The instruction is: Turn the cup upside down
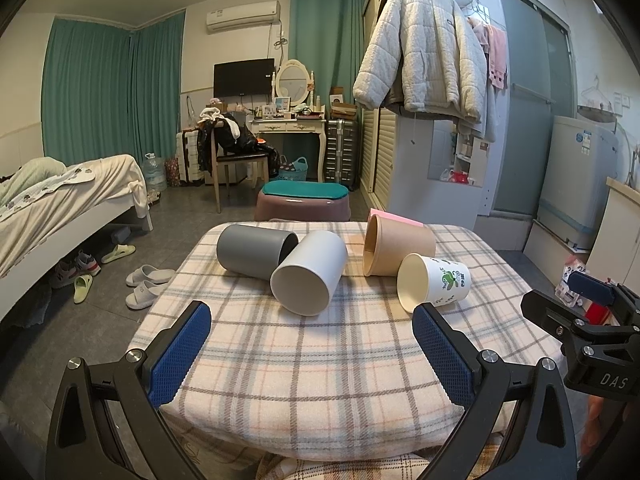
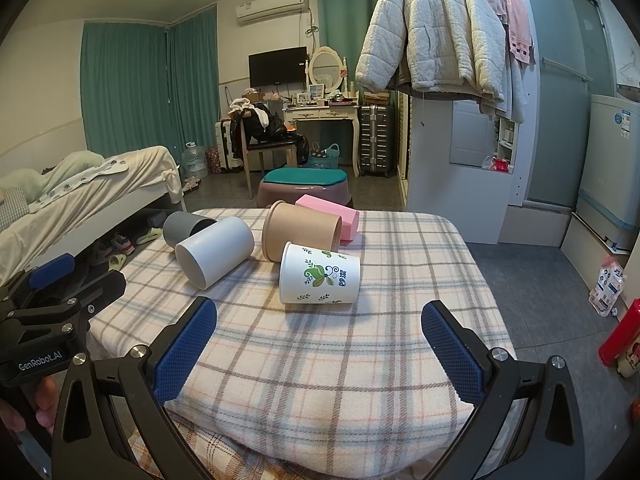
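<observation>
Several cups lie on their sides on a plaid-covered table [image 1: 304, 360]. A grey cup [image 1: 252, 251] lies at the far left, a white cup [image 1: 310, 276] beside it, touching. A brown paper cup [image 1: 400, 249] lies further right, with a white paper cup with a green print [image 1: 434, 283] in front of it. The same cups show in the right wrist view: grey [image 2: 184, 229], white [image 2: 214, 251], brown [image 2: 298, 236], printed [image 2: 320, 275]. My left gripper [image 1: 312, 344] is open and empty, short of the white cup. My right gripper [image 2: 320, 340] is open and empty, short of the printed cup.
A pink block [image 2: 332, 216] lies behind the brown cup. Past the table stand a stool with a teal cushion [image 1: 302, 200], a bed [image 1: 60, 200] at left and a wardrobe with a hanging jacket [image 1: 420, 48] at right. Slippers [image 1: 146, 284] lie on the floor.
</observation>
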`<state>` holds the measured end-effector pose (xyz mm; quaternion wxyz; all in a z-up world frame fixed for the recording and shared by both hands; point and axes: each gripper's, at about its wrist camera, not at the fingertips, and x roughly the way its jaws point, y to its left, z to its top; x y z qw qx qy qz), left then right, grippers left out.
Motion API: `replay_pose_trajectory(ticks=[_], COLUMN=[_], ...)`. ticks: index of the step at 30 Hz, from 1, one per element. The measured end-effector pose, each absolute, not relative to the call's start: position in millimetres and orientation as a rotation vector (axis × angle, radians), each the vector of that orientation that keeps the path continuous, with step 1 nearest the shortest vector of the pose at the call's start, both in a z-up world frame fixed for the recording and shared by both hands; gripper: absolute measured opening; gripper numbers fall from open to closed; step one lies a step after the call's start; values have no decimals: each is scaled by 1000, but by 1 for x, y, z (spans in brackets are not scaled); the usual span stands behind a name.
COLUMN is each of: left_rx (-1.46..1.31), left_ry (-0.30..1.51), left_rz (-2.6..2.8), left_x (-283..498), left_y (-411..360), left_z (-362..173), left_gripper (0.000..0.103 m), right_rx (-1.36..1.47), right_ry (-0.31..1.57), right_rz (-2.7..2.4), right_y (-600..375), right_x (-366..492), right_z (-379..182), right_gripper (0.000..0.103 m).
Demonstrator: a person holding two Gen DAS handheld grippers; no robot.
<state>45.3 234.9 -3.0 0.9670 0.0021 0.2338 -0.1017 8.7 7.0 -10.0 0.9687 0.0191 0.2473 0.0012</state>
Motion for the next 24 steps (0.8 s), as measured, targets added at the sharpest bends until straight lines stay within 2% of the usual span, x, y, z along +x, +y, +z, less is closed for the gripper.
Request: replay_pose_trajectory(ticks=[18,24], left_rx=[12,14], left_ry=[500,527], left_rz=[-184,-151], left_x=[55,76], left_y=[239,245], left_z=[-5,-5], left_gripper=[103,103], right_rx=[26,-194], right_ry=[534,630], right_rz=[51,146], right_y=[1,1], right_x=[23,75], right_z=[-6,6], right_gripper=[103,103])
